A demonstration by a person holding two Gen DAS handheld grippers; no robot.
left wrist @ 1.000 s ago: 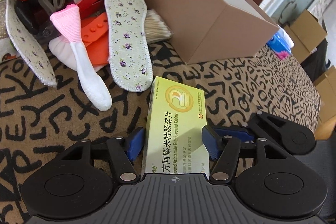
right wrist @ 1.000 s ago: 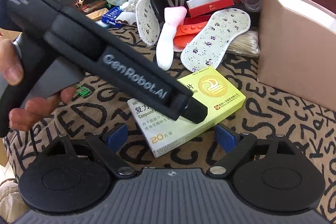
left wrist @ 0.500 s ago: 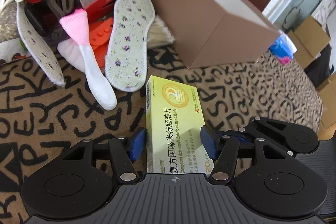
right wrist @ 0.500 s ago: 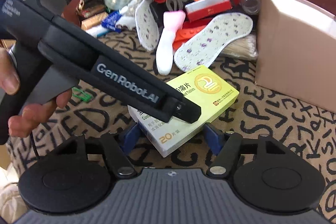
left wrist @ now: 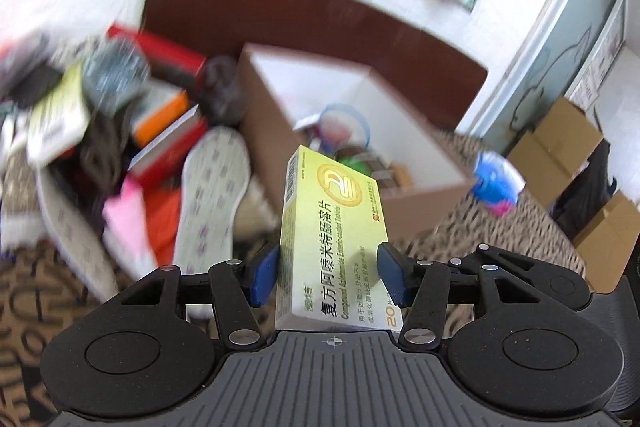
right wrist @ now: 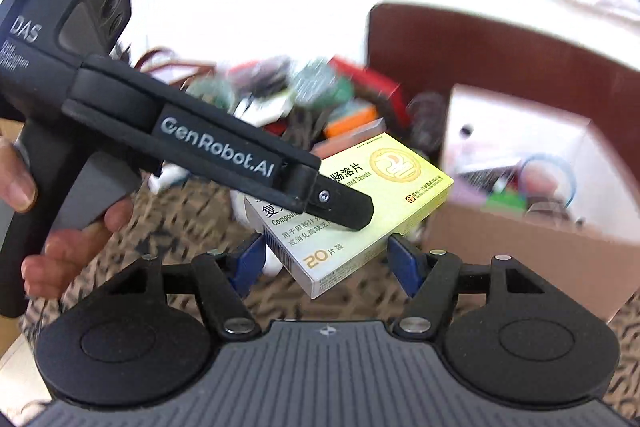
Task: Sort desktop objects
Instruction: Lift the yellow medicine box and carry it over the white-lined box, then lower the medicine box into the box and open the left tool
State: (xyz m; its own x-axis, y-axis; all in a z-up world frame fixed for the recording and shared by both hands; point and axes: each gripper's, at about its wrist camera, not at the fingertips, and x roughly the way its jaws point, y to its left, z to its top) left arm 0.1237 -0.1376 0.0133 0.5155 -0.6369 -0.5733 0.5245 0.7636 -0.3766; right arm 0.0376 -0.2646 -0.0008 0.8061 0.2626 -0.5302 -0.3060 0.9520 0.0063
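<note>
My left gripper (left wrist: 328,273) is shut on a yellow-green tablet box (left wrist: 334,239) and holds it lifted above the patterned cloth, in front of the open brown cardboard box (left wrist: 404,205). In the right wrist view the same tablet box (right wrist: 360,203) hangs in the left gripper's black fingers (right wrist: 344,209), held in the air. My right gripper (right wrist: 326,263) is open, its blue pads on either side of the tablet box's near corner without touching it. The cardboard box (right wrist: 520,247) stands to the right.
A blurred pile of clutter lies on the left: floral insoles (left wrist: 212,195), a pink-and-white brush (left wrist: 124,223), red and orange boxes (left wrist: 168,123). The cardboard box holds several small items (left wrist: 348,151). A blue packet (left wrist: 496,183) lies right of it. Brown cartons (left wrist: 560,143) stand beyond the table.
My left gripper has closed on the tablet box and lifted it off the cloth toward the cardboard box. Both views have tilted upward and the scene is motion-blurred.
</note>
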